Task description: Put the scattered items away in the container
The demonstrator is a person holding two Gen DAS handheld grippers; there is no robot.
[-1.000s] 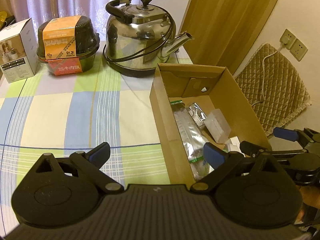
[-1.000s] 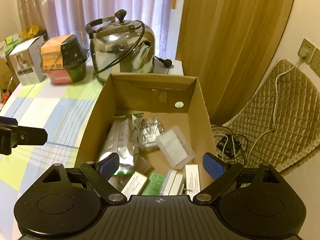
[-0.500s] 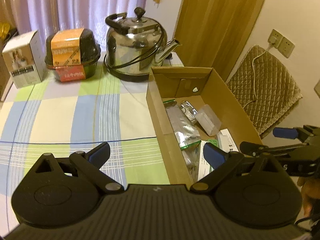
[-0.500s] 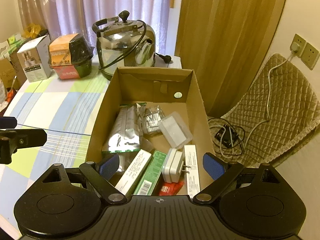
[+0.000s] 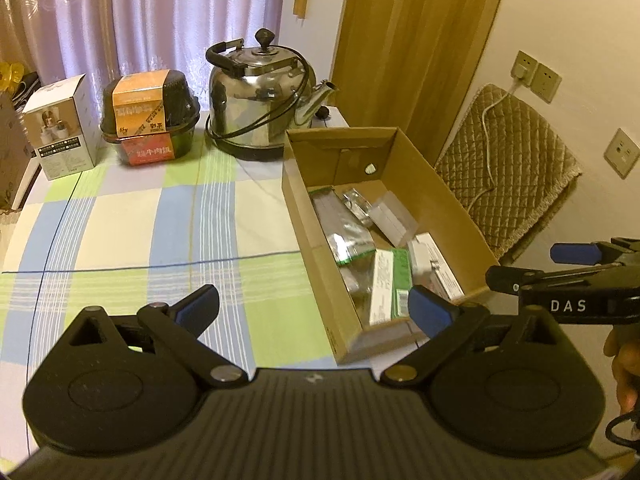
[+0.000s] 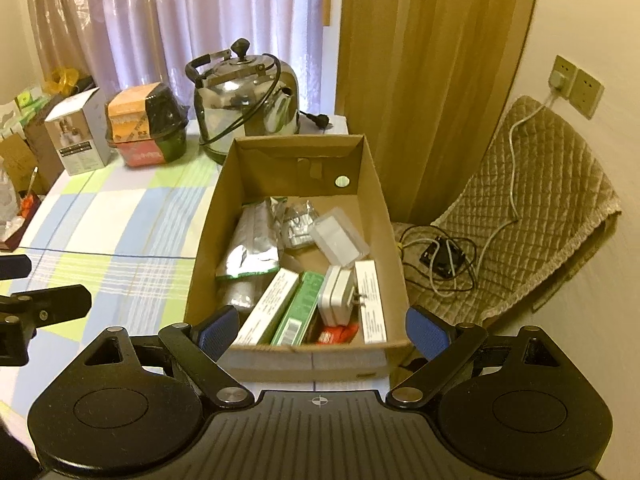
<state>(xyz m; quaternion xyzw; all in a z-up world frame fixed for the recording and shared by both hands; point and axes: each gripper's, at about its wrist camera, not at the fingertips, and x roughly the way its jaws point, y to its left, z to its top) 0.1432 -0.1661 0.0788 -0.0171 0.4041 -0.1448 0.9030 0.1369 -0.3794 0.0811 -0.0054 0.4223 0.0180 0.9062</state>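
The open cardboard box (image 6: 208, 240) stands on the right side of the checked tablecloth (image 5: 140, 232). Inside lie a silver foil pouch (image 6: 248, 248), a clear plastic case (image 6: 338, 236), a white plug adapter (image 6: 338, 296), a green carton (image 6: 302, 308), two white cartons and a red packet (image 6: 336, 334). My right gripper (image 6: 322, 331) hovers open above the box's near end, holding nothing. My left gripper (image 5: 314, 309) is open and empty over the cloth beside the box's (image 5: 304, 216) left wall. The right gripper (image 5: 536, 266) shows at the right edge of the left wrist view.
A steel kettle (image 5: 260, 100), a black food bowl with an orange label (image 5: 150, 120) and a white carton (image 5: 60, 140) line the table's far edge. Right of the table are a quilted chair cushion (image 5: 508, 176), wall sockets (image 5: 536, 76) and loose cables (image 6: 440, 256).
Both grippers have drawn back and upward from the box, so its whole interior and near wall now show. Both stay open and empty.
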